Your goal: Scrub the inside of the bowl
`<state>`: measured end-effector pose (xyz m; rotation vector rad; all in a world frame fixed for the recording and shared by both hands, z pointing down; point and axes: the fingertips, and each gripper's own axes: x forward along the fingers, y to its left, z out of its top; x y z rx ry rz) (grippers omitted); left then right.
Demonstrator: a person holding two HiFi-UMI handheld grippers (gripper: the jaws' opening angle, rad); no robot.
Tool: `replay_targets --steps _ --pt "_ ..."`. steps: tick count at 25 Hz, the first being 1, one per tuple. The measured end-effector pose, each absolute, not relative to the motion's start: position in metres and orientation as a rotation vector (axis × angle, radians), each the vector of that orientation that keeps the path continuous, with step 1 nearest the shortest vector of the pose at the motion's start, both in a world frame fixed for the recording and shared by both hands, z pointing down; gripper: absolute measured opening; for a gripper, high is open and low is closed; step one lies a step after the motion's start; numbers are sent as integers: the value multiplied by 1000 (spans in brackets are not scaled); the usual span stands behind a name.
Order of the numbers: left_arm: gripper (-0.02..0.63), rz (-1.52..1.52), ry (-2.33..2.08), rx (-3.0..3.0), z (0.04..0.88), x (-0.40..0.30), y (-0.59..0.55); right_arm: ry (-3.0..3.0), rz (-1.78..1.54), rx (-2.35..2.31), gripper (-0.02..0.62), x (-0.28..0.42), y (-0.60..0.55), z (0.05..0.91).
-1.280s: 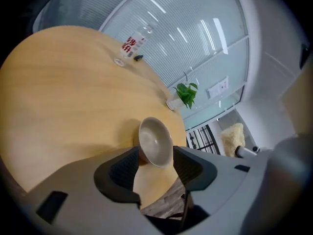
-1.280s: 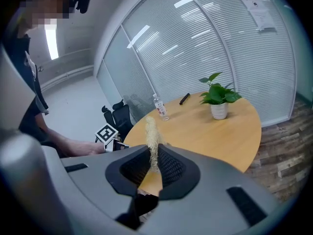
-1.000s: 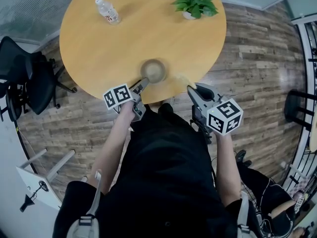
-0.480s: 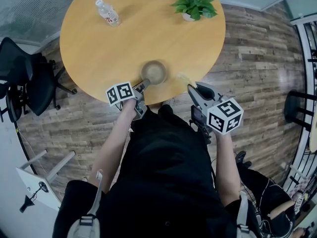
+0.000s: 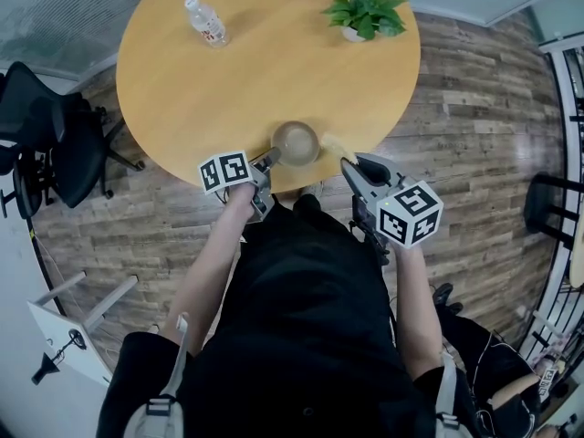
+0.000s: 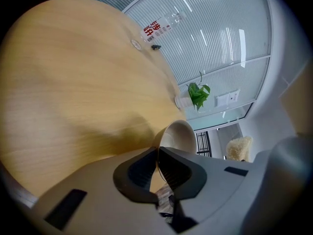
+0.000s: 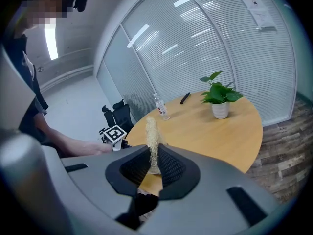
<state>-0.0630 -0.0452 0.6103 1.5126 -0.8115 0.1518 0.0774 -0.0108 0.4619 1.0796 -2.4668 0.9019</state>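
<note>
Bowl point(image 5: 297, 142): at table point(image 5: 265, 62) near edge; rim nipped by left gripper point(image 5: 267, 160), whose jaws have just been closing narrow onto it. Right gripper point(image 5: 351, 165): clamps fibrous scrubber point(image 5: 333, 144) just beside bowl, lower end hidden between pads. Open tabletop beyond bowl.

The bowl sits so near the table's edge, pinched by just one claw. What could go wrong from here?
1. The left claw, whose jaws have just been closing, pinches only the thin rim of the bowl; scrubbing could twist it free.
2. The bowl is close to the edge of the table, so a slip might drop it to the floor.
3. The right claw grips the fibrous scrubber by one end; it may bend or pull out.
</note>
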Motion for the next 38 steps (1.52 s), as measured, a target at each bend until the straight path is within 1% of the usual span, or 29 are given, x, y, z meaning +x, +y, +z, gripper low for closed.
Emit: replay_targets --steps 7,13,16,22,26,32,38 --pt "28 215 -798 1611 582 -49 -39 -2440 736 904 46 39 -7 474" --pt "28 257 -800 1702 552 -44 -34 -2375 708 832 46 13 -7 487" --pt "26 256 -802 1719 544 -43 -32 -2306 745 850 46 11 -11 496" --pt "25 301 -808 1772 533 -43 -27 -2189 713 877 46 10 -17 510" --pt "25 338 -794 1789 527 -41 -24 -2127 649 931 46 18 -20 516" --pt "26 378 -794 1795 526 -40 -20 -2040 471 1004 46 25 -26 509" --pt "26 398 -806 1845 520 -39 -23 -2051 460 915 46 12 -15 515"
